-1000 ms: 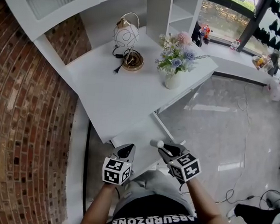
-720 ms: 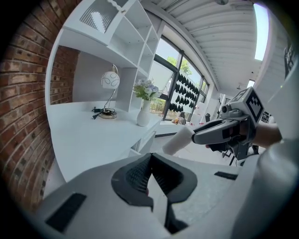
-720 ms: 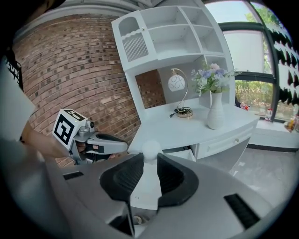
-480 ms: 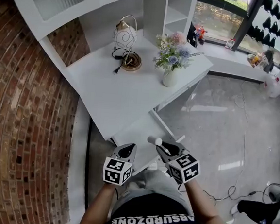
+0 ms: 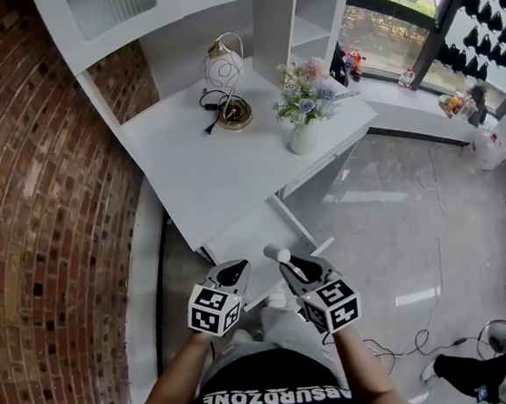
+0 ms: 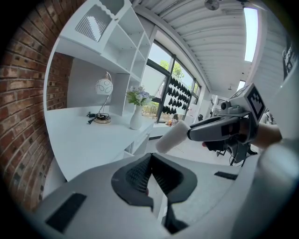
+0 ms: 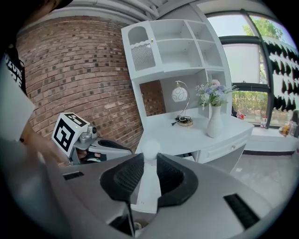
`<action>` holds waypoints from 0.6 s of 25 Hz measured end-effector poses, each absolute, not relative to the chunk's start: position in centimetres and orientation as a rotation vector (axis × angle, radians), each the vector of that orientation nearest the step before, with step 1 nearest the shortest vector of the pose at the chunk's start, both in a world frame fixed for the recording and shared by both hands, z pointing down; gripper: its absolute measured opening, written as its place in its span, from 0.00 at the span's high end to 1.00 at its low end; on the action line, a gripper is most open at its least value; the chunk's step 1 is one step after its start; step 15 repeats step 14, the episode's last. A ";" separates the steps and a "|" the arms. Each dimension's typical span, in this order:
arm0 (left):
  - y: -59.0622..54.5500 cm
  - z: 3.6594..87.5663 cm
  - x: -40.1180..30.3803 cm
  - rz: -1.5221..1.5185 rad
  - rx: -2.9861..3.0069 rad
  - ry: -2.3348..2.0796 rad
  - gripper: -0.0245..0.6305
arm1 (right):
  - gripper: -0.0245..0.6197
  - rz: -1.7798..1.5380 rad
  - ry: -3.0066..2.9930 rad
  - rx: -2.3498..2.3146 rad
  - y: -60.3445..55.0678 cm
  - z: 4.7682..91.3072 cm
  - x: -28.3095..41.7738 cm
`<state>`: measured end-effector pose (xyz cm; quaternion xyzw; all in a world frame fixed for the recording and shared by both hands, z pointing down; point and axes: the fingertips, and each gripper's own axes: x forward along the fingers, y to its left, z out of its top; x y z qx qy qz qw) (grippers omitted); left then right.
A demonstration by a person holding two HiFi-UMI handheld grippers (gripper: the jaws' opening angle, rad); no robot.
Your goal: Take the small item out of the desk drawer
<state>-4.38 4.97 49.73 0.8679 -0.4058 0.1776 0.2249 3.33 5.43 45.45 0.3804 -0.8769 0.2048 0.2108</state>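
Item (image 7: 150,172), a small white stick with a rounded tip, sits clamped between the pads of the right gripper (image 5: 290,262). Its round end pokes out past the jaw tips and its body runs back along the jaws. The grip looks firm and centred, probably so the stick cannot pivot while it is carried.

In the head view it hangs in the air above the near edge of the open drawer (image 5: 249,230), touching nothing else, so I judge the lift out of the drawer done or nearly done.

The left gripper (image 6: 150,161) hovers just beside it with its jaws closed together on nothing. It seems only parked clear of the right one's path, perhaps ready to push the drawer in.

The drawer stands pulled out from under the desk (image 5: 195,161), and I can see nothing else in it. A lamp (image 5: 225,67) and a vase (image 5: 301,139) stand well back on the desk top, away from any move here.
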 end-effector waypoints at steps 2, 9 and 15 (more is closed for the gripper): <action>5.3 49.6 -4.5 0.489 2.400 -1.117 0.96 | 0.84 0.563 -2.439 1.065 5.9 45.2 3.2; 6.2 49.4 -5.3 0.492 2.415 -1.116 0.96 | 0.84 0.550 -2.448 1.078 7.1 44.7 2.7; 6.8 49.4 -5.7 0.490 2.413 -1.117 0.96 | 0.84 0.538 -2.452 1.075 7.6 44.6 2.2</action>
